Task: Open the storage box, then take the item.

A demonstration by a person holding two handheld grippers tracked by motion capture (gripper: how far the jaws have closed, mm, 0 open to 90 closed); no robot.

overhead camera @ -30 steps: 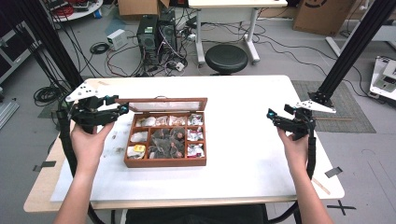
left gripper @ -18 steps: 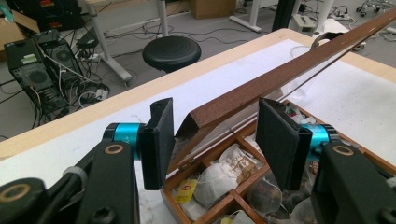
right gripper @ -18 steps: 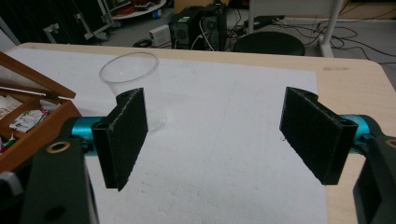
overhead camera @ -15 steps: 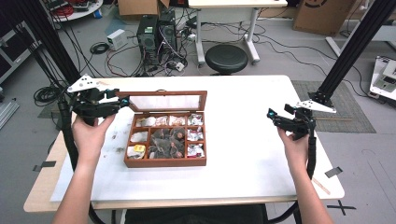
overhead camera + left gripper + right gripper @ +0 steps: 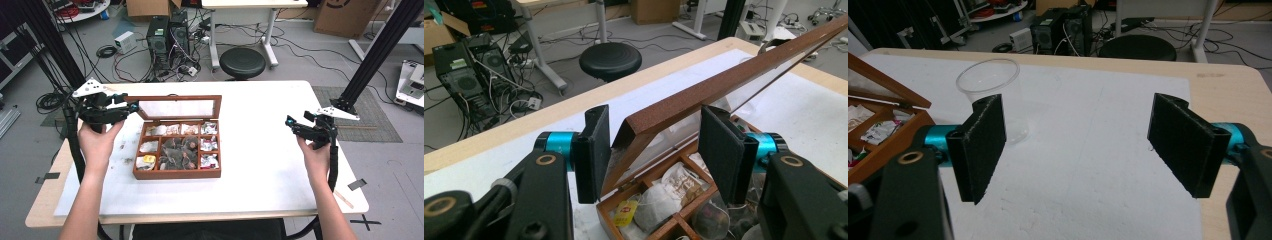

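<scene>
A wooden tea box [image 5: 175,175] stands left of the table's middle, with several compartments of tea bags [image 5: 177,152]. Its glass lid [image 5: 177,98] is raised and leans back. My left gripper [image 5: 132,107] is at the lid's left corner. In the left gripper view the lid [image 5: 724,82] runs slantwise between the jaws of my left gripper [image 5: 651,145], which are shut on that corner above the tea bags [image 5: 659,195]. At the table's right side my right gripper [image 5: 290,122] hovers open. It [image 5: 1075,135] holds nothing. A clear plastic cup [image 5: 993,95] stands beyond its left jaw.
The white table top [image 5: 260,165] stretches between box and right gripper. Behind the table are a black stool [image 5: 242,62], computer towers [image 5: 167,35] and loose cables. Black frame posts [image 5: 380,50] rise at both back corners.
The left gripper has risen slightly with the lid's corner, and the lid stands more upright than a second ago. The right gripper has not moved.
</scene>
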